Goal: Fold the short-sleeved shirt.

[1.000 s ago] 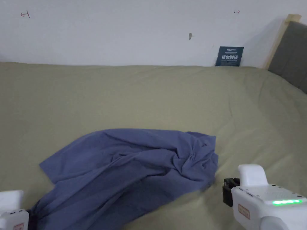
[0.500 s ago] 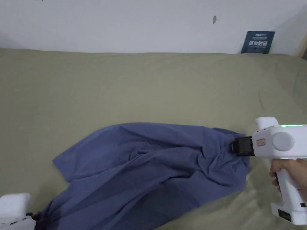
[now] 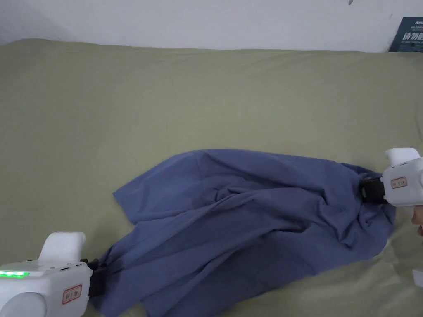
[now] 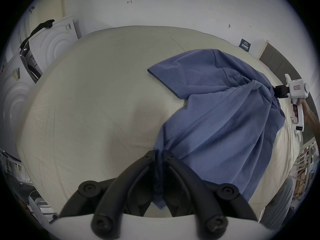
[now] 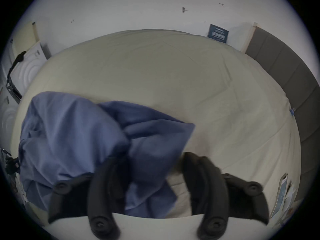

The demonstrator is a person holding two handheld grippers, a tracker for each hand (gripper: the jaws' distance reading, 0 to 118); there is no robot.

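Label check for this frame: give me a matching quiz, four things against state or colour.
Things:
1. left gripper
2. right gripper
3. shirt
4. sheet

States or colours:
A. olive, spread flat
B. blue, rumpled
C. jaws apart
D. jaws pinched on cloth

Pairs: 1-D, 2-C, 3-B, 4-A

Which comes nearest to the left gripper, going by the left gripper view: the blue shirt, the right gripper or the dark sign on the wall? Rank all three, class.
From the left gripper:
1. Blue shirt: clamped between its jaws, spreading to the right.
2. Right gripper: at the shirt's far right end.
3. Dark sign: on the wall beyond the bed, upper right.
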